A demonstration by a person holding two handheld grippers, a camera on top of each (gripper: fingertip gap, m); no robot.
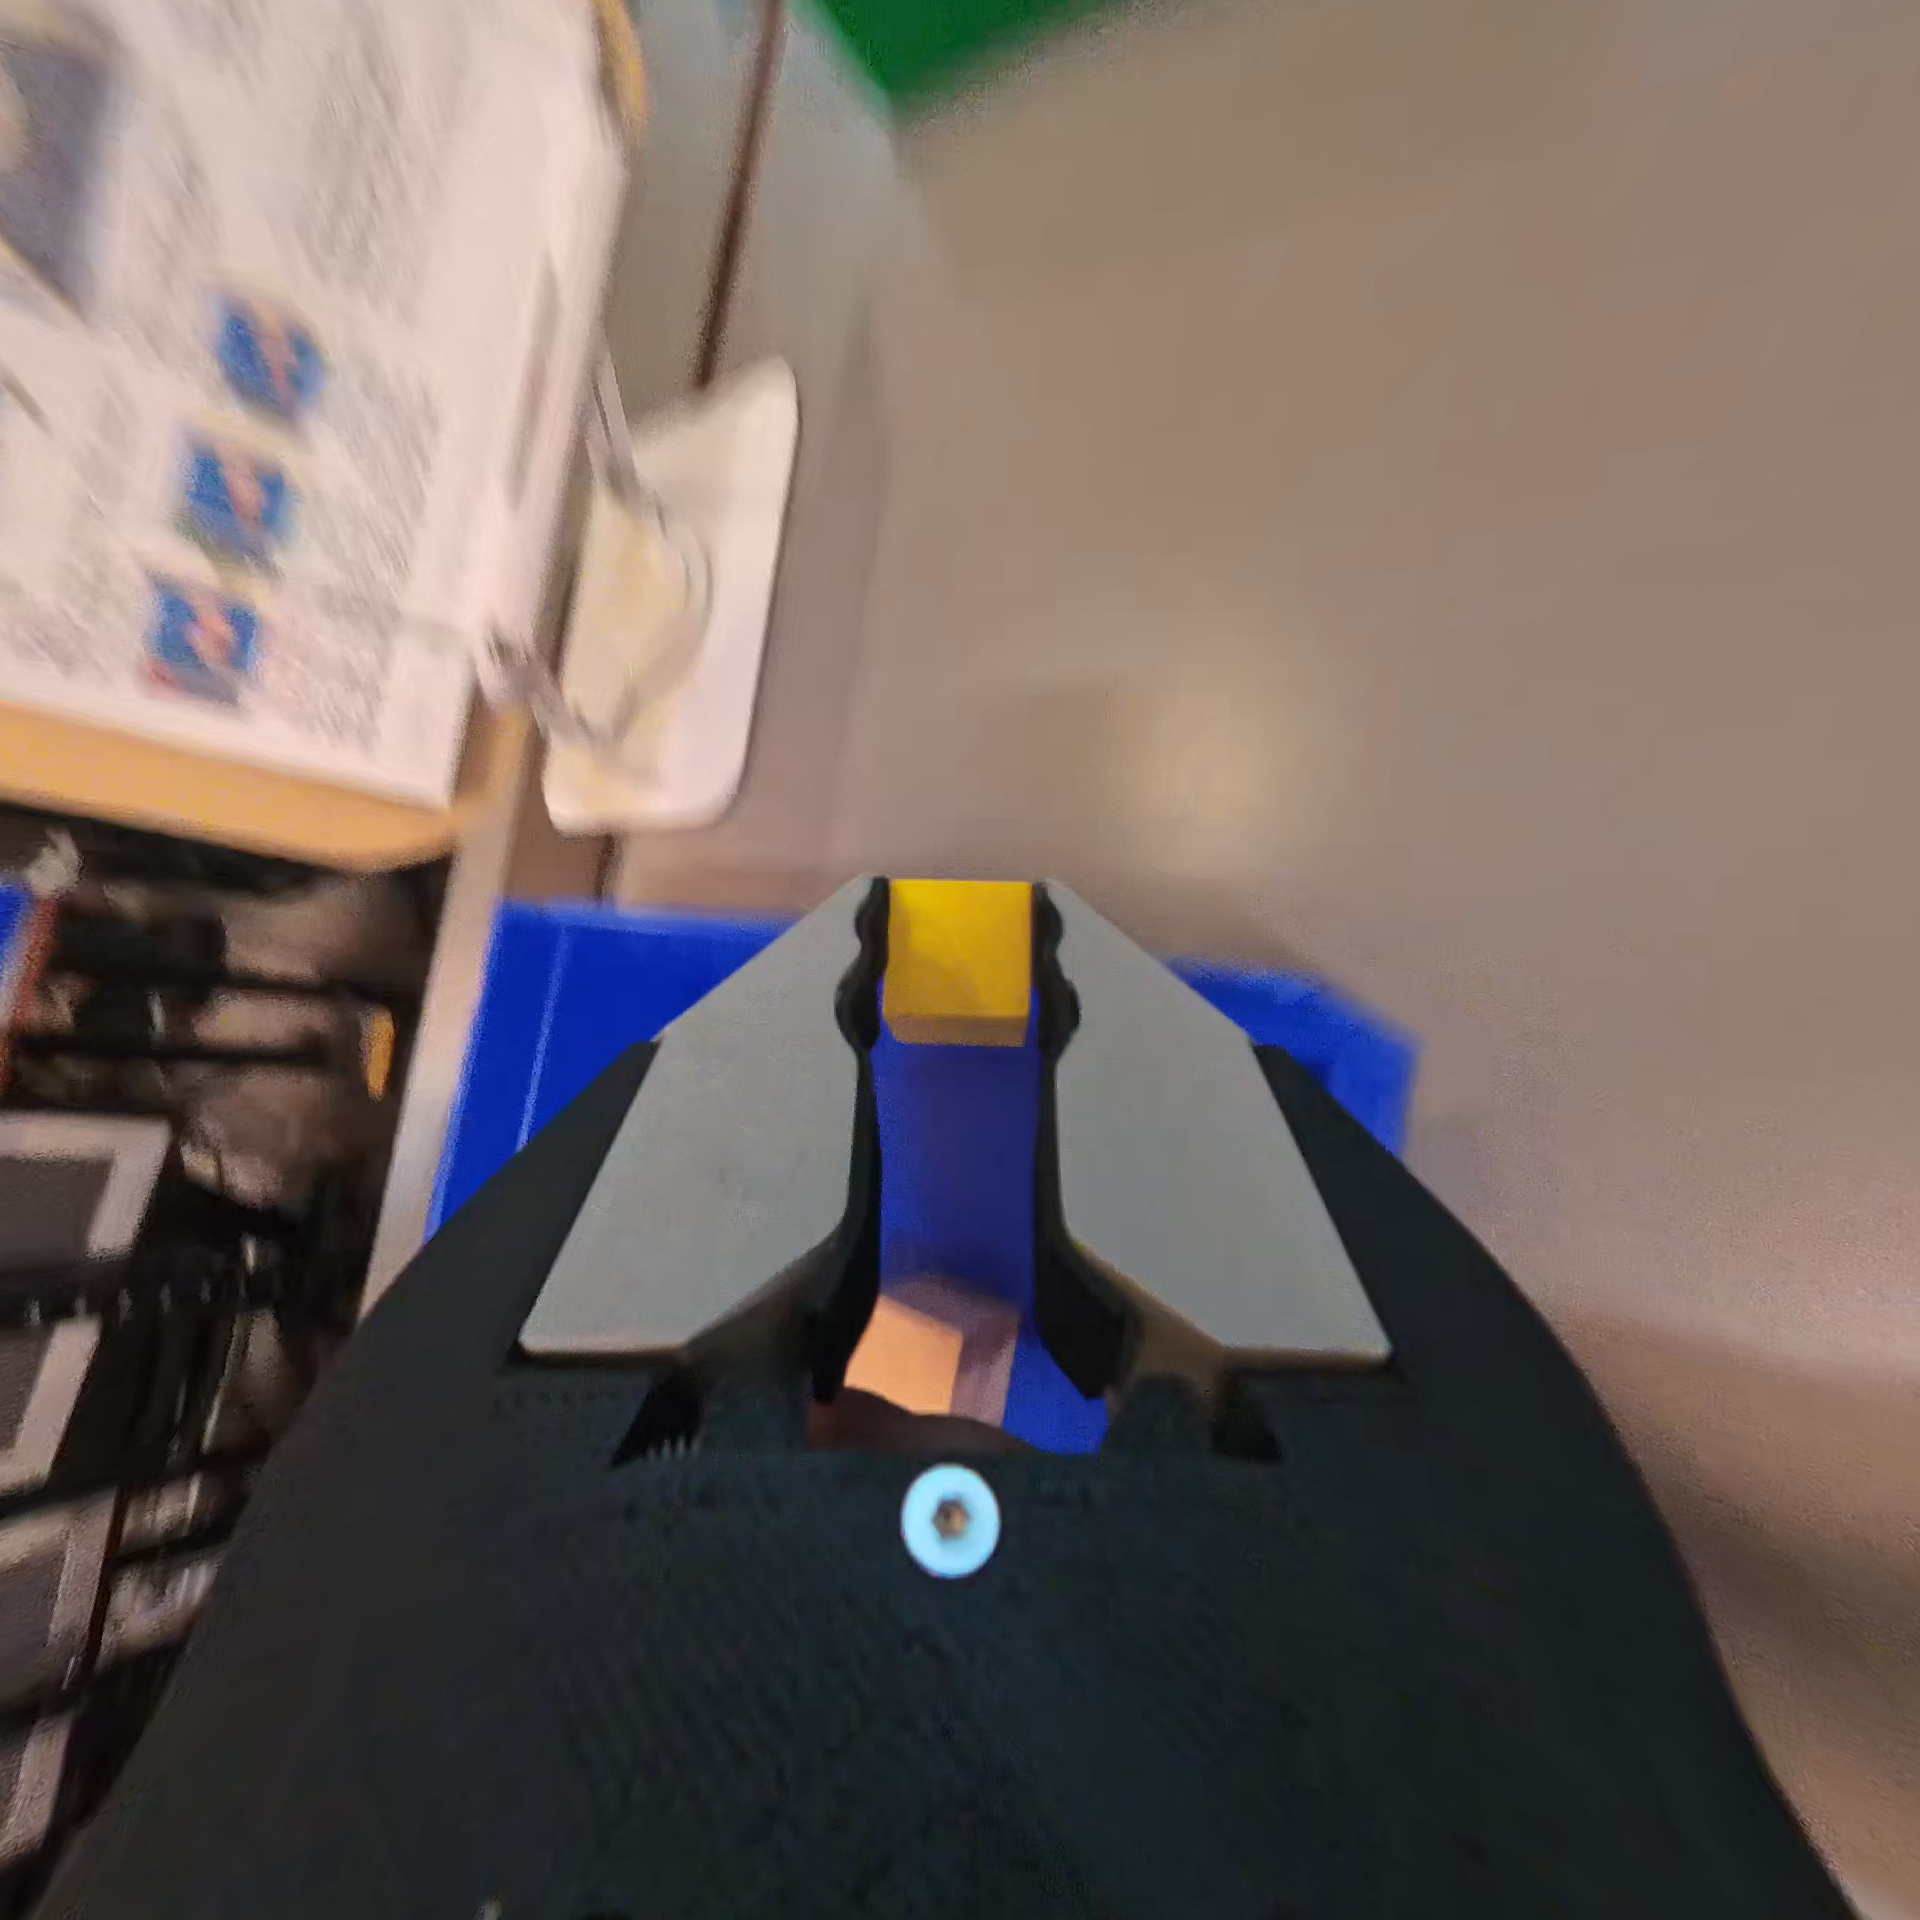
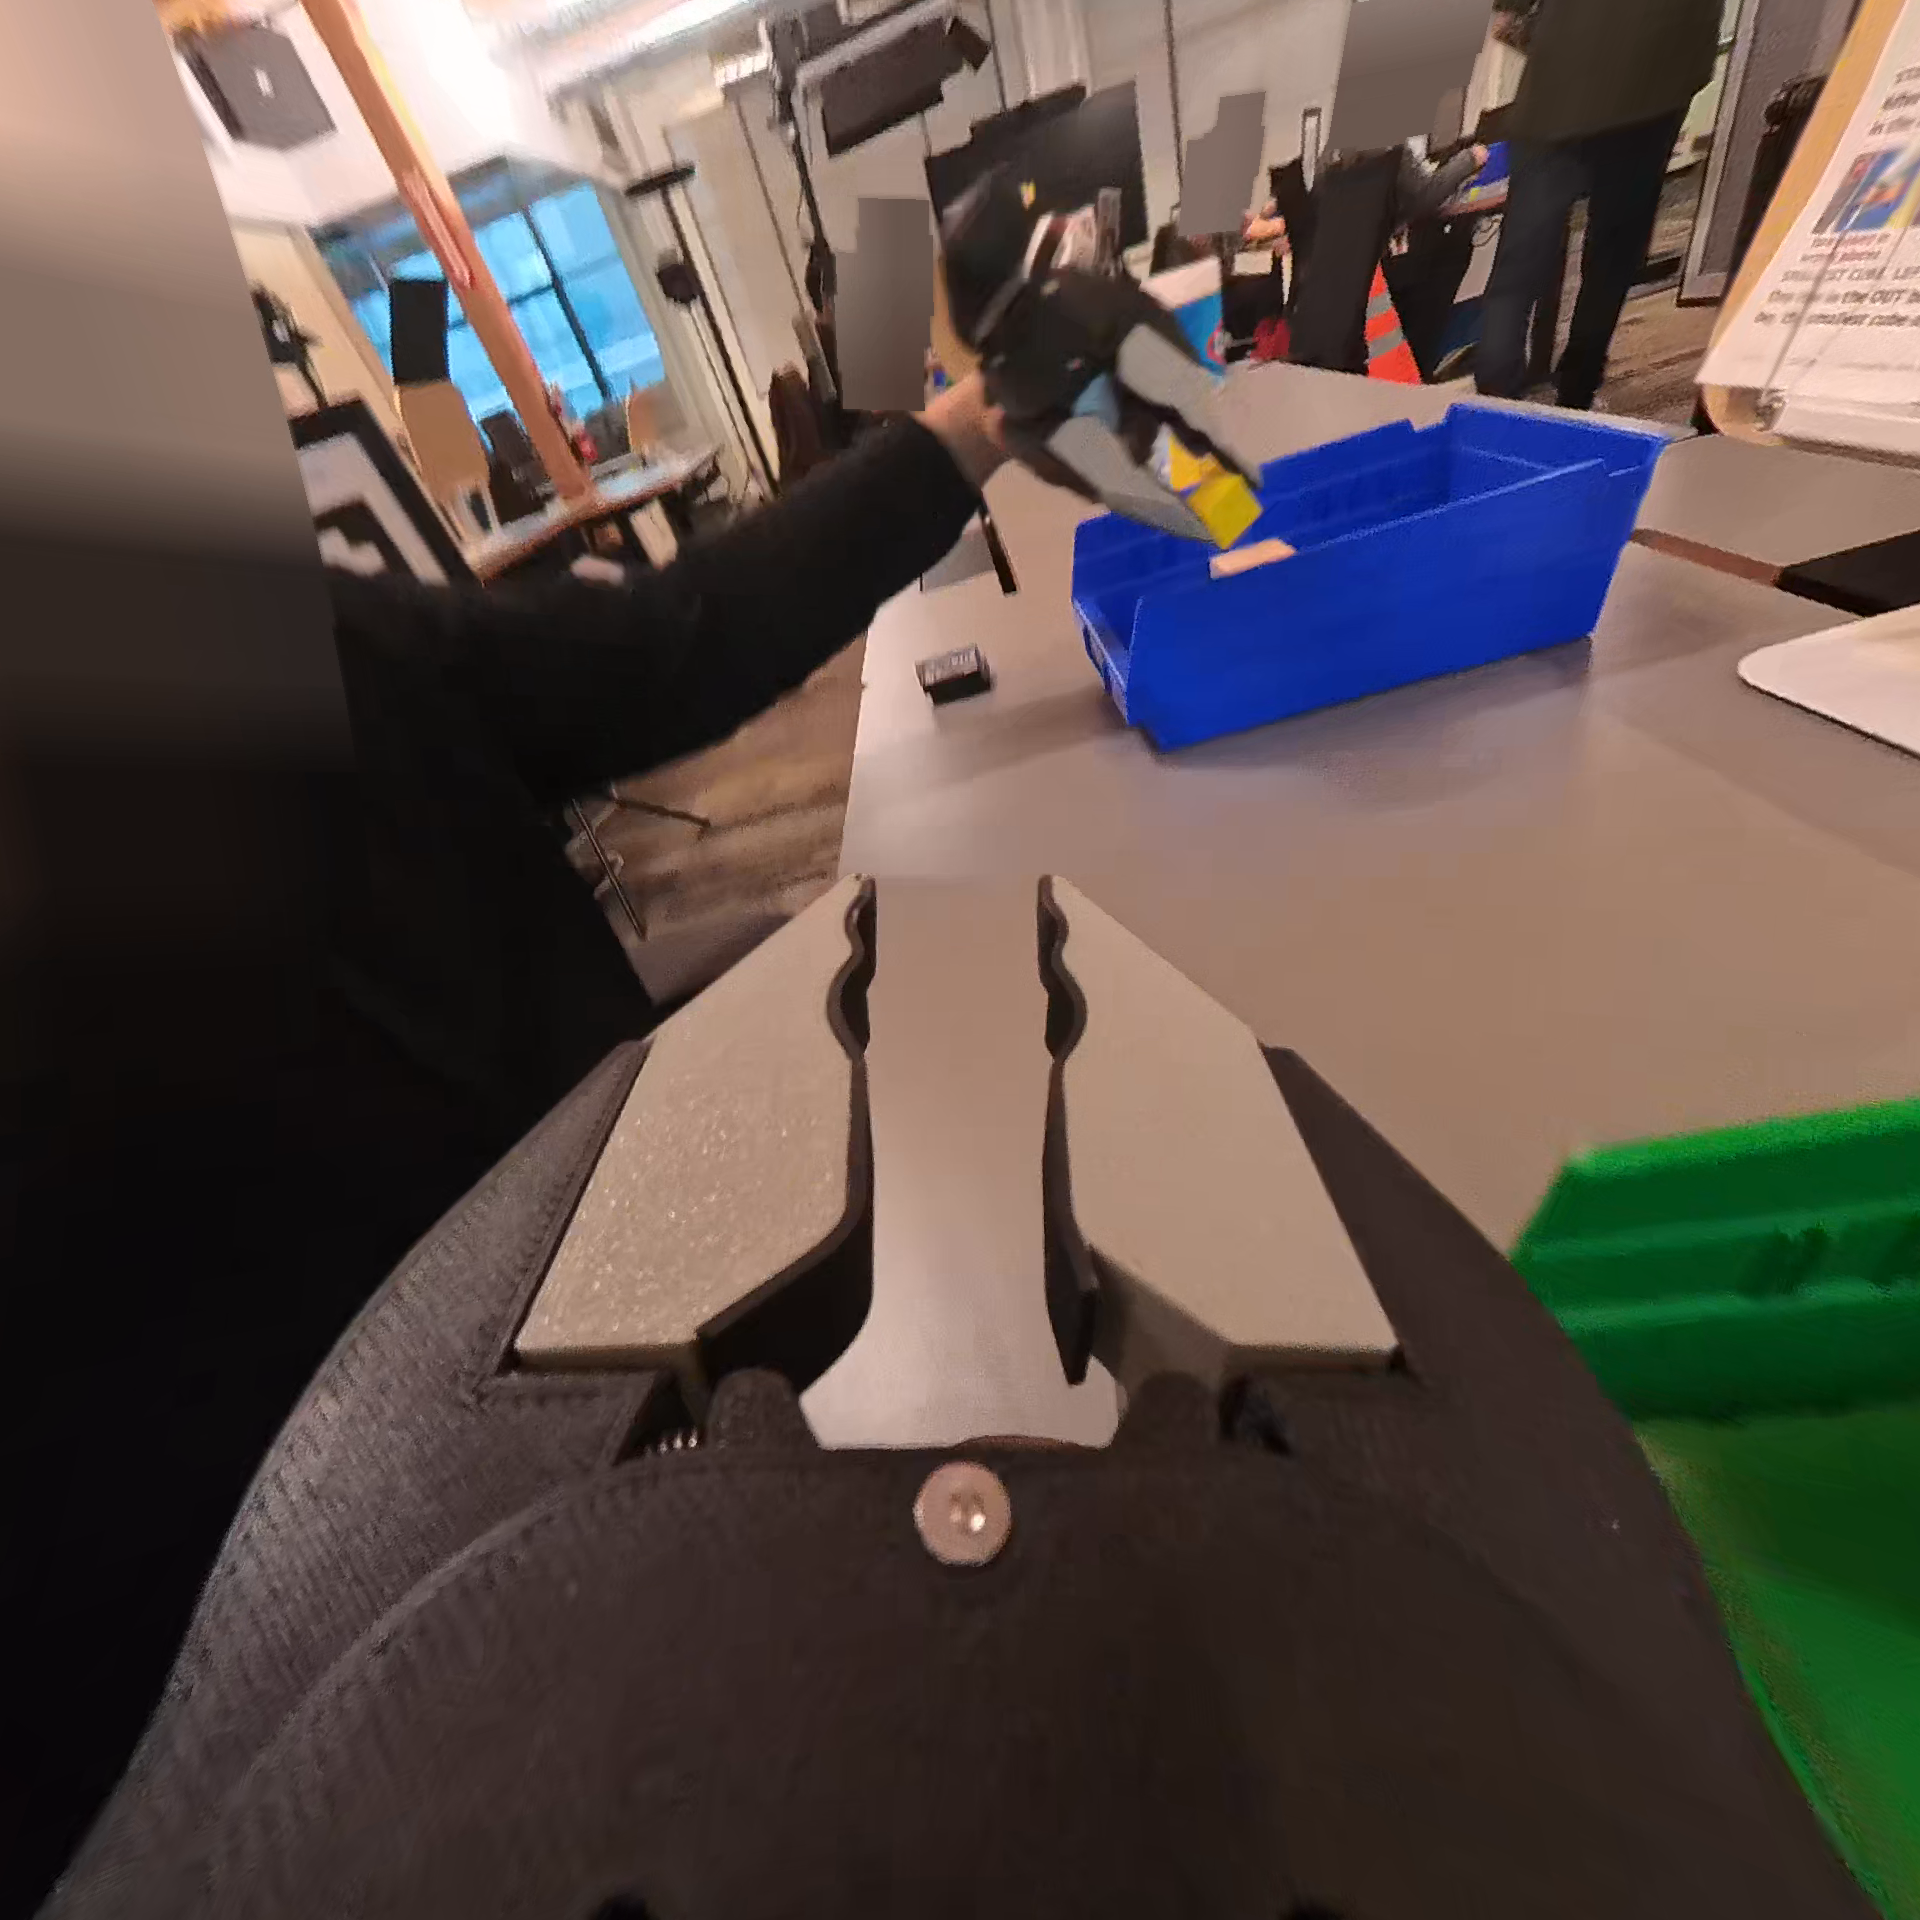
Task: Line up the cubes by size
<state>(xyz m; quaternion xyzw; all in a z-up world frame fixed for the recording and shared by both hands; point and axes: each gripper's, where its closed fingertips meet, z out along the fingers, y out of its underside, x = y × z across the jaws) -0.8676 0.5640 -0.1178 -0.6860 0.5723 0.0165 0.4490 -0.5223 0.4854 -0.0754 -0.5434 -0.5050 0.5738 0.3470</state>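
My left gripper (image 1: pixel 958 940) is shut on a yellow cube (image 1: pixel 958 961) and holds it in the air above a blue bin (image 1: pixel 613 997). The right wrist view shows that gripper (image 2: pixel 1221 509) with the yellow cube (image 2: pixel 1226 511) over the near end of the blue bin (image 2: pixel 1351 623). A tan wooden cube (image 1: pixel 914 1356) lies in the bin below; it also shows in the right wrist view (image 2: pixel 1252 559). My right gripper (image 2: pixel 956 935) is open and empty, low over the grey table (image 2: pixel 1351 935).
A green bin (image 2: pixel 1745 1299) stands at the right, close to my right gripper. A small black object (image 2: pixel 954 673) lies left of the blue bin. A white tray (image 2: pixel 1849 675) and a printed sheet on a board (image 2: pixel 1849 260) are at the far right. People stand behind the table.
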